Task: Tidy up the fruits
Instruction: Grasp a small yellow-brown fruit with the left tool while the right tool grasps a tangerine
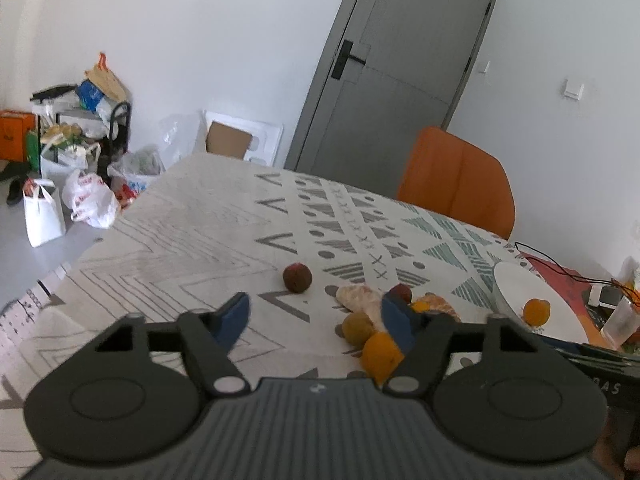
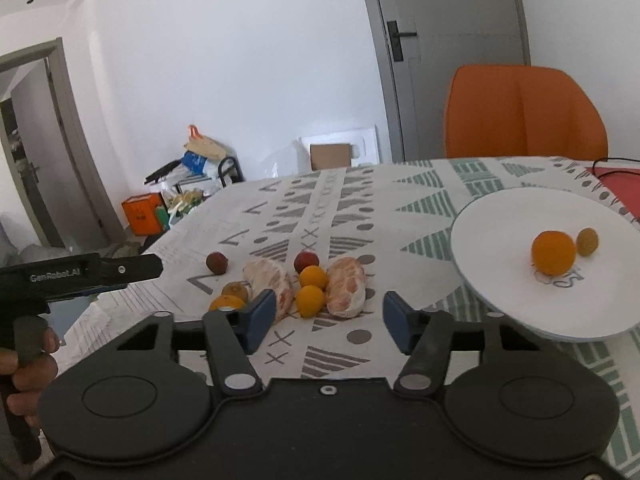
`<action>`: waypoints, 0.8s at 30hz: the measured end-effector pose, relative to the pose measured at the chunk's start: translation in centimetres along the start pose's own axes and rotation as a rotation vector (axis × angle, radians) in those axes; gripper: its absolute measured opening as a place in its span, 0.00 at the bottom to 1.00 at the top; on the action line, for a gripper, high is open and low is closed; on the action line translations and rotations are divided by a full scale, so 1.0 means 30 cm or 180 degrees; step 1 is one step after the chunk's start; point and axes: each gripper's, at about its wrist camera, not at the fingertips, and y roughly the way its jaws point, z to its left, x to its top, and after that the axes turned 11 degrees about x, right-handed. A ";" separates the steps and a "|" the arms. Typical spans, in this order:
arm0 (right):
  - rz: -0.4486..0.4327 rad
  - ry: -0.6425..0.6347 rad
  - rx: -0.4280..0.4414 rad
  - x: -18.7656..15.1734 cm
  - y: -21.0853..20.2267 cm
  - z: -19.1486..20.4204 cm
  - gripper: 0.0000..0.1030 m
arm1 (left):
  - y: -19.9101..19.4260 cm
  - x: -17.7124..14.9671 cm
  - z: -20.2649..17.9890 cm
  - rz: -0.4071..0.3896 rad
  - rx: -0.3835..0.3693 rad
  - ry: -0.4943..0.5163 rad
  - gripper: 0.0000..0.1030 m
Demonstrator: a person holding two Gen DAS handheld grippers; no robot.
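Left wrist view: left gripper (image 1: 316, 312) held above the patterned tablecloth (image 1: 192, 240), jaws spread wide, nothing betw. them. Ahead of the gap lies a dark red lychee (image 1: 297, 277), apart from the rest. Fruit cluster sits by the right finger: peeled citrus segment (image 1: 360, 296), second red lychee (image 1: 401, 292), brownish round fruit (image 1: 357, 329), and a small orange (image 1: 381, 356) just beside the fingertip; contact cannot be told. Further right, white plate (image 1: 520, 284) carries one orange fruit (image 1: 536, 311). Orange chair (image 1: 456, 180) stands beyond the table.

Right wrist view: right gripper (image 2: 330, 318) also wide open, empty, hovering over the cloth. Directly ahead betw. the fingers: two peeled segments (image 2: 347, 286) (image 2: 269, 280) flanking two small oranges (image 2: 310, 300) (image 2: 314, 277), w/ a red lychee (image 2: 306, 260) behind. Left of these: brown fruit (image 2: 235, 289), another orange (image 2: 227, 302), lone lychee (image 2: 217, 263). To the right-front, the plate (image 2: 500, 240) holds an orange (image 2: 553, 257) and a small tan fruit (image 2: 587, 241), close together. Left gripper body (image 2: 80, 274) shows at far left.
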 end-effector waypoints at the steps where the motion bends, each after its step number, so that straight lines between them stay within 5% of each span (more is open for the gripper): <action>1: 0.0024 0.0006 0.0010 0.001 0.010 -0.001 0.47 | 0.010 -0.003 0.001 0.0029 -0.0010 -0.0008 0.61; 12: 0.0225 0.0051 0.0121 0.024 0.119 -0.010 0.36 | 0.096 0.005 -0.021 0.0179 -0.0074 0.0012 0.43; 24: 0.0359 0.0064 0.0164 0.045 0.203 -0.024 0.30 | 0.171 0.016 -0.076 0.0365 -0.0223 0.0063 0.42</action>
